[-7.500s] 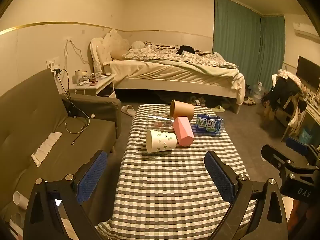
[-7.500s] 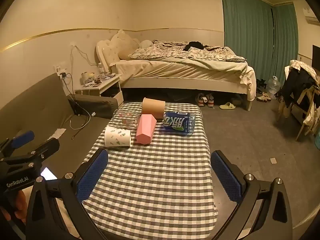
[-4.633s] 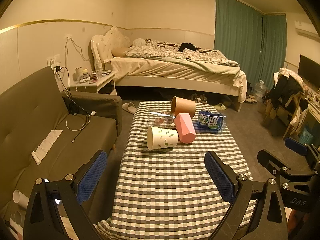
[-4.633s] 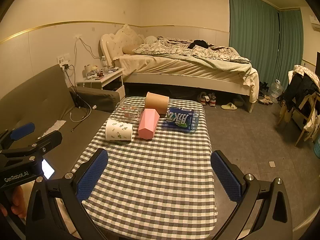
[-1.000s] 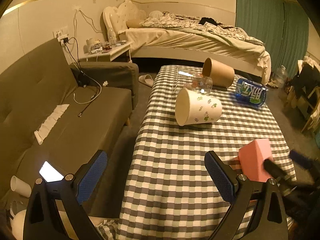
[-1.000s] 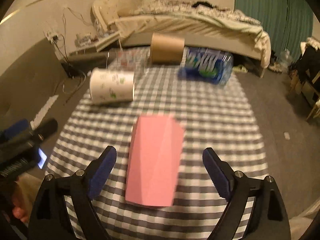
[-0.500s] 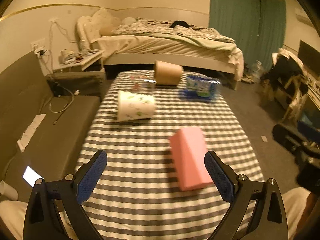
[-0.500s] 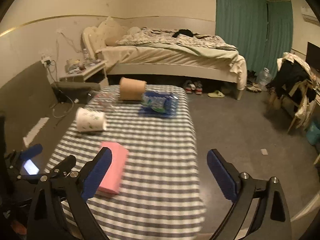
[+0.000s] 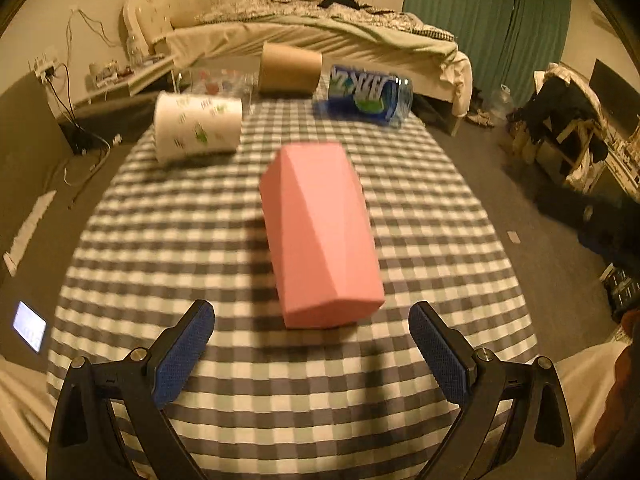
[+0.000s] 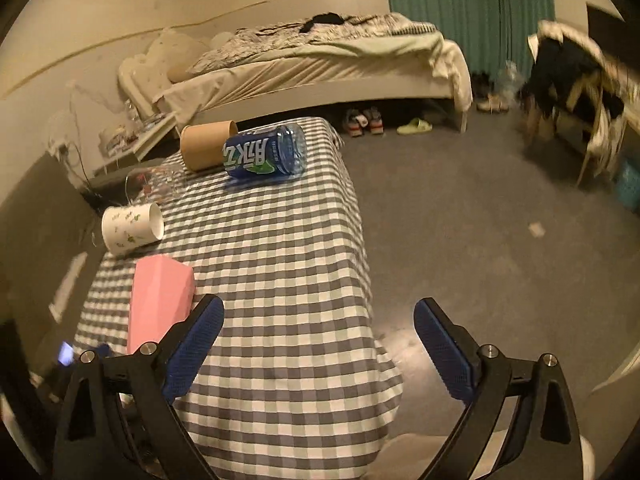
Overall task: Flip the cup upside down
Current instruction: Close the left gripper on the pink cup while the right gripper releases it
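Observation:
A pink faceted cup lies on its side on the checked tablecloth, its flat base end toward me. My left gripper is open and empty, just short of the cup, with its fingers wider than it. In the right wrist view the pink cup lies to the left. My right gripper is open and empty, off to the cup's right over the table's right edge.
Further back on the table lie a white patterned paper cup, a clear glass, a brown paper cup and a blue bottle. A sofa is at the left; a bed is behind, with floor on the right.
The pink cup was moved from the back group to the near middle of the table and let go. My left gripper has closed in on it; my right gripper has swung off to the right.

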Available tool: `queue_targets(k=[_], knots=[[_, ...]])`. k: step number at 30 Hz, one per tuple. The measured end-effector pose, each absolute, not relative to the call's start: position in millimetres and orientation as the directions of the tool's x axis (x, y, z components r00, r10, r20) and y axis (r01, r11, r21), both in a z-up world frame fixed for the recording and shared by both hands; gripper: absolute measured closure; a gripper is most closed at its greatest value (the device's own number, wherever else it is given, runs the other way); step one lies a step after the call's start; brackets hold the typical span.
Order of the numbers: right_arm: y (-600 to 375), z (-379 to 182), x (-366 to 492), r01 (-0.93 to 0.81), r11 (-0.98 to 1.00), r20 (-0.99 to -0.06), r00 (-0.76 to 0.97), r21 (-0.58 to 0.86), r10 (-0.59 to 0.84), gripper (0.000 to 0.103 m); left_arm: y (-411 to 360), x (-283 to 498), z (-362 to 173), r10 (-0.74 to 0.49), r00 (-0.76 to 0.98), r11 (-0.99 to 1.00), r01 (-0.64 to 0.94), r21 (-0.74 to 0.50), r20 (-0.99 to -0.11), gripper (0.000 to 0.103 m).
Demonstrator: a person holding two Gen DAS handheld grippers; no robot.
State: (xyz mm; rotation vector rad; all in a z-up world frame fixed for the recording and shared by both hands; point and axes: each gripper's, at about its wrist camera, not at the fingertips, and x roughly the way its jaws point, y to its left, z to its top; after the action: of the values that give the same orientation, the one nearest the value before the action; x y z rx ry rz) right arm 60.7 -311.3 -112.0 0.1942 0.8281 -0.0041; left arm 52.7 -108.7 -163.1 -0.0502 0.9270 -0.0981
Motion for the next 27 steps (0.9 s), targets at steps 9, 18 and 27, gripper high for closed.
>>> queue_targets(k=[9,18,27], knots=[[-326,-127,74,0.109,0.971,-0.76,0.643,0.214,0.095,0.007,-107,65,-169,-0.109,0.605,0.994,0.064,-0.088,-0.789,0.028],[-321,-129,75,0.093,0.974,-0.764,0.637,0.208,0.102,0.007,-108,65,-154,-0.133,0.567,0.988,0.141,-0.063,-0.813,0.049],[-323,-128,72,0.091,0.97,-0.764,0.635,0.225,0.118,0.007,-103,82,-119,-0.075,0.388,0.966,0.256,0.029,-0.919,0.049]])
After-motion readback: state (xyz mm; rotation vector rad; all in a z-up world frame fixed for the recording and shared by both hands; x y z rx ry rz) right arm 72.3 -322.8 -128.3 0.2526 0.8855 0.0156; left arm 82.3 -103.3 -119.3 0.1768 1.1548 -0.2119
